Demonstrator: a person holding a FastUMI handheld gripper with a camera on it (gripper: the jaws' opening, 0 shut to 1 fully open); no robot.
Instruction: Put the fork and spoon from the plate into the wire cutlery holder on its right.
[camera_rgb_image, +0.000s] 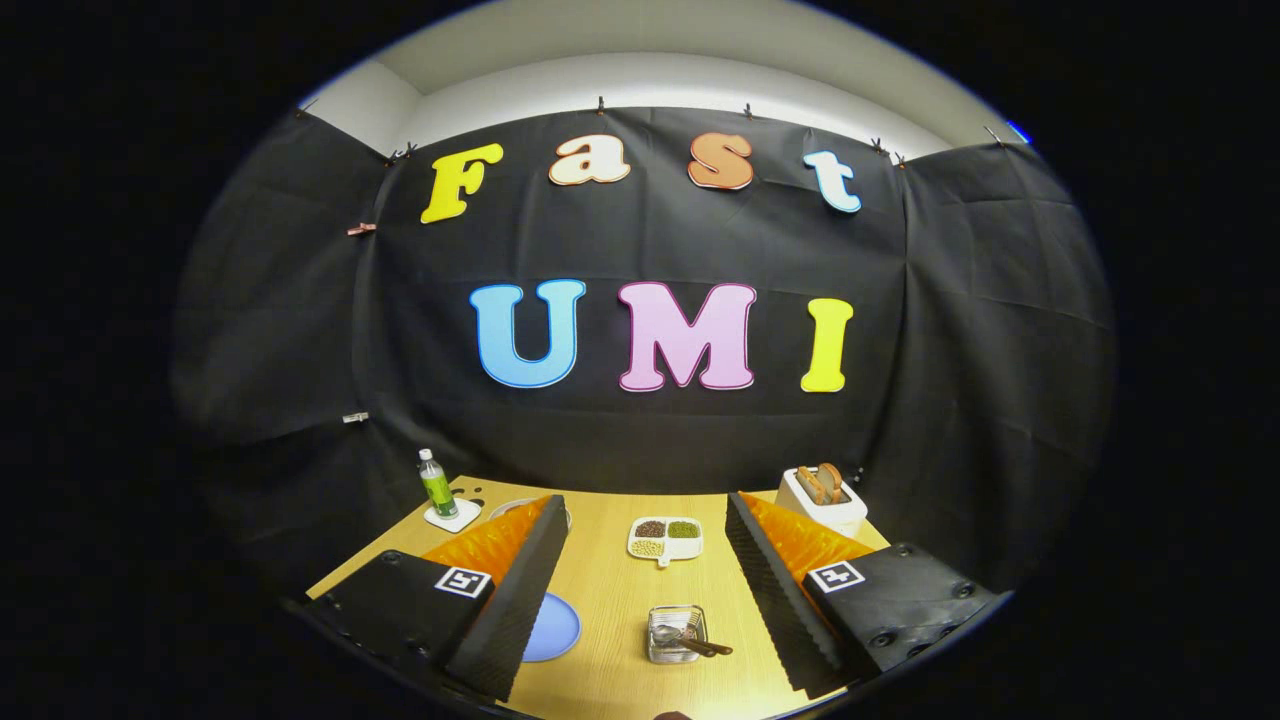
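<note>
Gripper (640, 590) spread wide, empty, high above holder (677, 633) with cutlery (700, 645) inside; plate (552, 627) half hidden behind finger. Risk: toppling light holder on descent.

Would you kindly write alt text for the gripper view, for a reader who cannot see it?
The open gripper hovers above a wooden table, its fingers straddling a wire cutlery holder that already has utensils in it. A blue plate lies left of the holder.

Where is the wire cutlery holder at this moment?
In the gripper view the wire cutlery holder stands on the wooden table between the open gripper's fingers, nearer the right one, right of the blue plate and nearer than the divided dish.
</note>
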